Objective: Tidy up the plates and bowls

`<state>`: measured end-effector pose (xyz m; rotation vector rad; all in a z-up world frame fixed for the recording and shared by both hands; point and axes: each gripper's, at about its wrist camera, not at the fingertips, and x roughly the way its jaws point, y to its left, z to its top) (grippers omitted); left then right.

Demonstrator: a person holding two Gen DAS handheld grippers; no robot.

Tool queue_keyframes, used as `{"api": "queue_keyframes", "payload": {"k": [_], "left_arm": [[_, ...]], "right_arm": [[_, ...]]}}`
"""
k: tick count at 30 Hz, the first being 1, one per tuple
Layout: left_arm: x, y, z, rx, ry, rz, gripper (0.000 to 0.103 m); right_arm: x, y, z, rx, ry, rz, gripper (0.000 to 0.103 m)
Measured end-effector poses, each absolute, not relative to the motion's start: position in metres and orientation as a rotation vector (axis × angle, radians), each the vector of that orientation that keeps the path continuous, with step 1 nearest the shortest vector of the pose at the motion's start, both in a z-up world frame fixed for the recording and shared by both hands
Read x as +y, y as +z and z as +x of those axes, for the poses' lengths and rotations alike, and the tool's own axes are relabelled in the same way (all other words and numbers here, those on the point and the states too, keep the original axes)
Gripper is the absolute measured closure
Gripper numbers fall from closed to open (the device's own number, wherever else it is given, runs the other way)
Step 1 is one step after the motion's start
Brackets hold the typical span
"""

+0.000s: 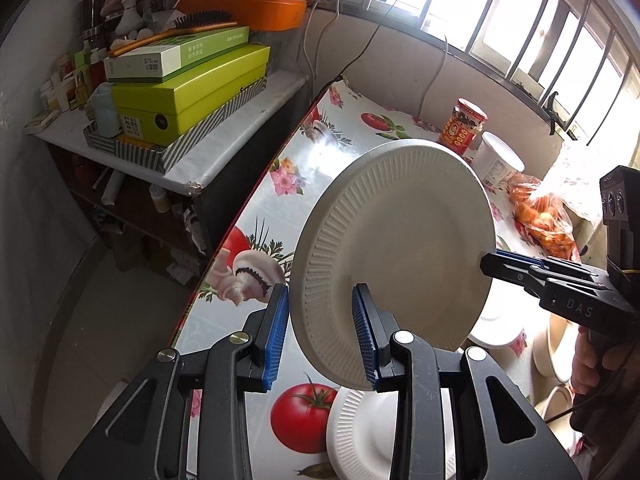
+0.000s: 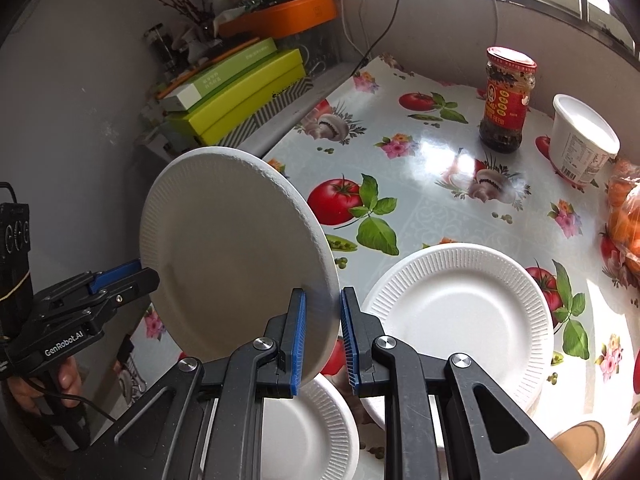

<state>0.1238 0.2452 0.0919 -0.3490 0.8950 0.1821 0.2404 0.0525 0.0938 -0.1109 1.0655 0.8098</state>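
Holding one plate (image 2: 236,256) upright in air: left gripper (image 1: 320,332) straddles rim, jaws slack; right gripper (image 2: 322,336) straddles opposite rim, grip uncertain. Below right gripper, second plate (image 2: 460,320) and third plate (image 2: 316,436) lie separate. Stacking barely begun; bowls (image 1: 556,344) beside right gripper untouched.

Between our black plastic grippers, we see a matt white foam-like plate (image 1: 392,248), its rim ribbed, its centre smooth. The fingers' pads (image 1: 277,334) are ridged blue rubber or plastic, the pivots bright metal. Beyond our right gripper (image 2: 323,336), the glossy, printed oilcloth table cover (image 2: 420,168) throws back window glare beneath a glass jar (image 2: 506,100) with a paper label and a white plastic tub (image 2: 582,140).
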Motion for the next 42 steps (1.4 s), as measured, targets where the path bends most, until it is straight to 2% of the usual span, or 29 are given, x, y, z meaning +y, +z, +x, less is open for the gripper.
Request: {"api": "queue_keyframes", "payload": {"k": [42], "left_arm": [[0.188,0.043,0.065,1.078,0.087,-0.392,0.069]], "right_arm": [[-0.014,0.060,0.165,1.214,0.752,-0.093,0.083]]}}
